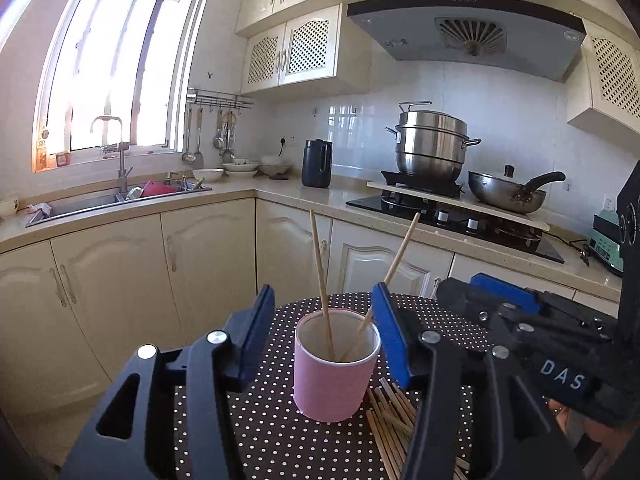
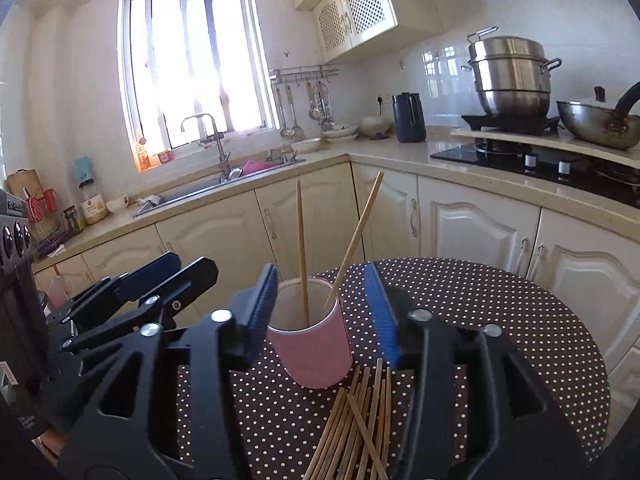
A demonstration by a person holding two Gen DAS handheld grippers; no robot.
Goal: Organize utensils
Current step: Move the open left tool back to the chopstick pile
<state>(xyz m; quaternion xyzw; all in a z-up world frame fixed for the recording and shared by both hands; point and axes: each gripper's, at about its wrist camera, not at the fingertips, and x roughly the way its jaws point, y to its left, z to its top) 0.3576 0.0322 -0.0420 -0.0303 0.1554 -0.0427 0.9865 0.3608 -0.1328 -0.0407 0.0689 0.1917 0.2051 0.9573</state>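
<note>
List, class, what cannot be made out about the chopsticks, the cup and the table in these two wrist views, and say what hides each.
- Loose chopsticks: full count unknown; the right wrist view's bottom edge and the right gripper cut the pile off.
- Pink cup: the bottoms of its two standing chopsticks are hidden by the wall in the left wrist view.
- Table: near edge hidden behind the left gripper.

We count one pink cup [image 2: 310, 346] on the polka-dot desk [image 2: 500, 320], with two chopsticks [image 2: 303, 248] standing in it. Beside it lies one loose pile of chopsticks [image 2: 356, 428], too overlapped for us to number exactly. On the stove we see one stacked steel steamer pot [image 1: 434, 146] and one wok [image 1: 508, 192]; one dark kettle [image 1: 317, 163] stands apart.
</note>
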